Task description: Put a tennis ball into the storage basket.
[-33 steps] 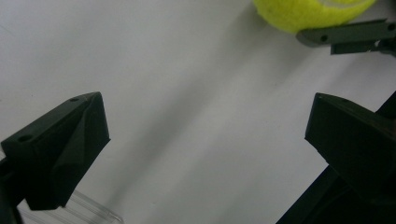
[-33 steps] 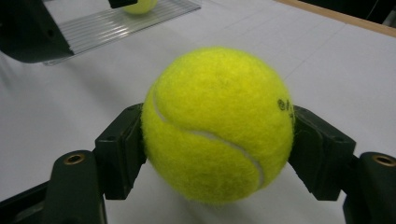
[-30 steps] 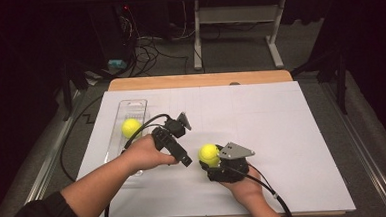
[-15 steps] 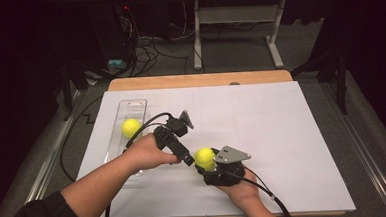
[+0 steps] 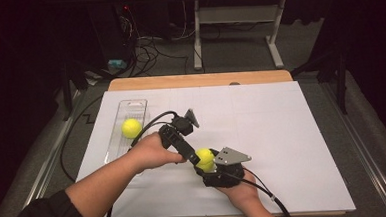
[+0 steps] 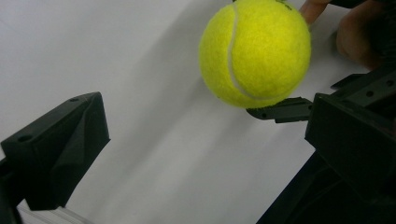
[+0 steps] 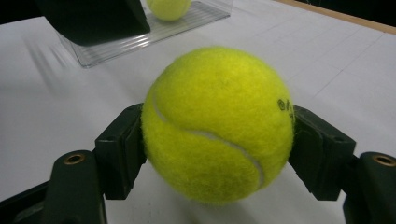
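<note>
We look down on the bench [image 5: 293, 148], covered in white, with our two arms coming in from the near edge. Over at its left edge lies the clear tray [image 5: 124, 129], and a second tennis ball [image 5: 131, 127] sits inside it, well apart from the action. At the near middle of the bench, our right tongs [image 5: 202, 160] are clenched on the tennis ball [image 5: 204, 158]: from the right gripper view the ball [image 7: 217, 126] bulges between the two black pads, one pressed into each side, and it hangs just above the white surface. Our left tongs [image 5: 193, 158] come in from the left and point straight at that ball. In the left gripper view their jaws stand wide apart, released, holding nothing, and the ball [image 6: 255, 52] floats ahead of them, nearer the right jaw, with a jaw of the right tongs [image 6: 280, 109] under it.
</note>
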A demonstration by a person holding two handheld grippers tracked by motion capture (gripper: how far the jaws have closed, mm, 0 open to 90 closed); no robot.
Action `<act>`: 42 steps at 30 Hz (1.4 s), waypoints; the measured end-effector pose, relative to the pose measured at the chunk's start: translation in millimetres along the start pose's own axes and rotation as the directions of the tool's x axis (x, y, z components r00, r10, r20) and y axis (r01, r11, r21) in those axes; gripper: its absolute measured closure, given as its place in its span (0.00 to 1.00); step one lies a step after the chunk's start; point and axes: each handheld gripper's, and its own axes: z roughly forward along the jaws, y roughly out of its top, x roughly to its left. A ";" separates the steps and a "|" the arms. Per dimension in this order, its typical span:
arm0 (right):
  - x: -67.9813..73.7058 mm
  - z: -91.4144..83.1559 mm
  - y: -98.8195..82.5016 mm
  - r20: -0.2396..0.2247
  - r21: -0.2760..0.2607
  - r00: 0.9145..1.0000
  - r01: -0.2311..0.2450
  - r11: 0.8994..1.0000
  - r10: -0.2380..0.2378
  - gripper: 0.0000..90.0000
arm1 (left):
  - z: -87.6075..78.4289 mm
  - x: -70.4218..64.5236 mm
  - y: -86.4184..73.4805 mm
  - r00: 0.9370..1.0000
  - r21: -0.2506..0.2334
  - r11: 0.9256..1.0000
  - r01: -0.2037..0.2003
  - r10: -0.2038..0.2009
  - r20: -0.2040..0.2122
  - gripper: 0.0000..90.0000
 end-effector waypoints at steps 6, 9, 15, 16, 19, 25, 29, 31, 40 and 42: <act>0.5 -1.7 0.8 -0.011 -0.022 1.000 -0.008 1.000 0.008 0.30 | 1.6 -1.6 2.9 1.000 0.000 1.000 -0.003 0.003 0.008 0.01; 0.9 -1.8 1.1 -0.014 -0.027 1.000 -0.014 1.000 0.013 0.30 | 2.9 -2.4 4.3 1.000 -0.002 1.000 -0.003 0.003 0.009 0.01; 0.9 -3.5 2.2 -0.025 -0.037 1.000 -0.014 0.999 0.013 0.30 | 6.2 -4.2 8.4 1.000 -0.002 1.000 -0.002 0.002 0.030 0.01; 1.2 -3.9 2.6 -0.028 -0.040 0.999 -0.021 0.999 0.020 0.30 | 7.0 -4.8 9.1 1.000 -0.004 1.000 -0.004 0.004 0.027 0.01; 1.7 -5.0 2.9 -0.027 -0.042 0.999 -0.020 0.999 0.019 0.30 | 8.6 -6.1 11.6 0.999 0.000 1.000 -0.005 0.005 0.036 0.01; 1.9 -5.5 3.5 -0.037 -0.051 0.999 -0.015 0.999 0.013 0.30 | 13.0 -7.9 15.0 0.999 0.009 1.000 -0.006 0.006 0.040 0.01; 2.5 -6.7 4.4 -0.030 -0.051 0.999 -0.014 0.999 0.012 0.30 | 15.5 -7.9 16.9 0.999 0.012 1.000 -0.007 0.006 0.046 0.01; 2.6 -6.9 4.7 -0.030 -0.056 1.000 -0.009 0.998 0.008 0.30 | 17.3 -8.2 17.9 0.999 0.016 1.000 -0.009 0.008 0.050 0.01; 3.9 -7.9 6.3 -0.036 -0.068 0.999 -0.008 0.998 0.006 0.30 | 26.2 -10.7 21.1 0.998 0.023 1.000 -0.015 0.013 0.067 0.01; 4.4 -8.4 6.5 -0.032 -0.064 0.999 -0.009 0.998 0.007 0.30 | 28.0 -11.2 21.6 0.998 0.022 1.000 -0.013 0.011 0.069 0.01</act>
